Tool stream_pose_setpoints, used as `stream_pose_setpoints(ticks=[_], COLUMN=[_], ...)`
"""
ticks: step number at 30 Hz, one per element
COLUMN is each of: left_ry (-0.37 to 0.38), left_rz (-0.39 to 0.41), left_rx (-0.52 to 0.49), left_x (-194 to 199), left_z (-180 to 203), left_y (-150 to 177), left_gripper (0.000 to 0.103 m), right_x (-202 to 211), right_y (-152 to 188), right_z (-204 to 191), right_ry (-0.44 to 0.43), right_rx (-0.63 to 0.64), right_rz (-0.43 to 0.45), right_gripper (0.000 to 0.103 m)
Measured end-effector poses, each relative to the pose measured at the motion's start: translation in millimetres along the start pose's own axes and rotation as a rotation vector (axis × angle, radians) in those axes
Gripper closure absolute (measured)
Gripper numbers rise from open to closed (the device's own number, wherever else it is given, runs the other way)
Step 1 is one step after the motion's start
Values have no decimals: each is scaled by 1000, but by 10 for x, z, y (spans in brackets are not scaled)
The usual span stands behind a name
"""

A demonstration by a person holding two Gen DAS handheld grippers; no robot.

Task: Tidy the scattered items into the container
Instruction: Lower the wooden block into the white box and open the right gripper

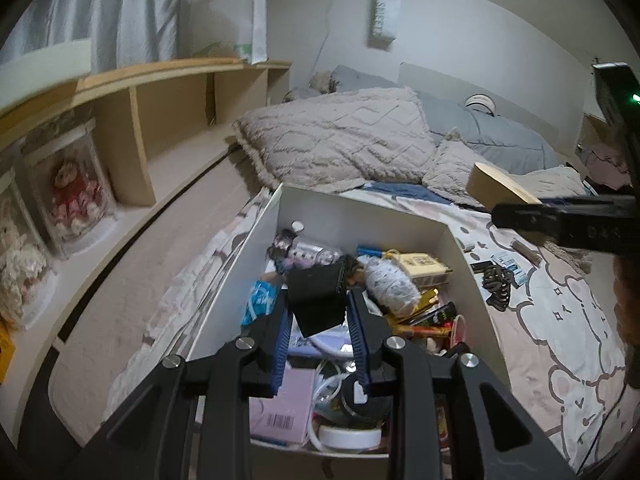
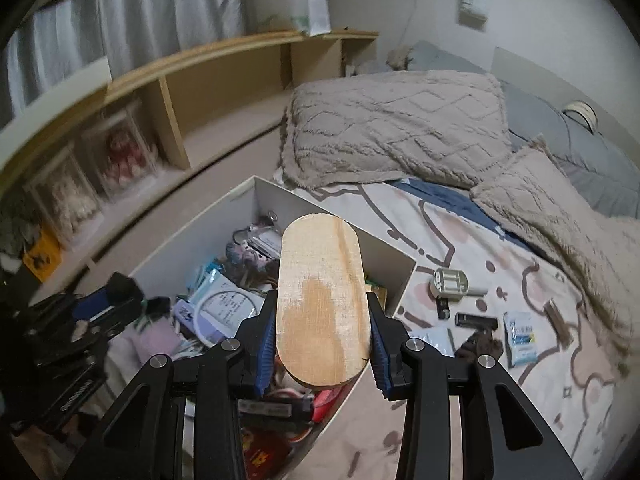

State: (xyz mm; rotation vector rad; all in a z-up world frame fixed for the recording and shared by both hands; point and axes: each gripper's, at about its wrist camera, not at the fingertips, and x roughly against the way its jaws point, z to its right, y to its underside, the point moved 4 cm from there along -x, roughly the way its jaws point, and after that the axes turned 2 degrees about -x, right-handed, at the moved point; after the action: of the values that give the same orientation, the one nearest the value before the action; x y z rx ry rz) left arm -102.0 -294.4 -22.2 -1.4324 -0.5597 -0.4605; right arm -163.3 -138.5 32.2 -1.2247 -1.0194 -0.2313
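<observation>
wooden oval lid [image 2: 322, 300] is clamped at its long edges between the jaws of the right gripper [image 2: 322, 334], held flat and poised above the near right corner of the white container [image 2: 396, 264]. risk, judged: the grip is only on thin edges, so a tilt could let it slip; half of it overhangs the container wall, so a release here may see it catch the rim and slide onto the bed sheet [image 2: 460, 240].

black box [image 1: 318, 298] sits between the jaws of the left gripper [image 1: 318, 318], gripped on both sides, above the middle of the container. risk, judged: the heap below is already high (grey fluffy ball [image 1: 390, 284], pink box [image 1: 282, 412], white rings), so a drop could roll off the pile or push something out.

lid looks pale, bare wood with a darker patch. box is matte black, ribbed on one side.

still on the sheet to the right, well apart from the container: white charger [image 2: 452, 282], black stick [image 2: 476, 322], small packet [image 2: 520, 338], dark hair ties [image 1: 496, 282].
</observation>
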Motion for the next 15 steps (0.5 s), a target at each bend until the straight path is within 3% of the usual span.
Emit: stream_pose_setpoints(ticks=[7,15], left_ry=[-53,-48], left_rz=[-26,-63], left_rx=[18,29], left_x=[-7,-62], left_z=[-154,-95], left_y=[28,-2], left_gripper=[76,76], right_x=[-309,-697], right_y=[-253,-376], right_z=[-186,-417], right_ry=[-65,-156], right_rx=[83,191], right_rz=[0,-16], right_gripper=[62,62])
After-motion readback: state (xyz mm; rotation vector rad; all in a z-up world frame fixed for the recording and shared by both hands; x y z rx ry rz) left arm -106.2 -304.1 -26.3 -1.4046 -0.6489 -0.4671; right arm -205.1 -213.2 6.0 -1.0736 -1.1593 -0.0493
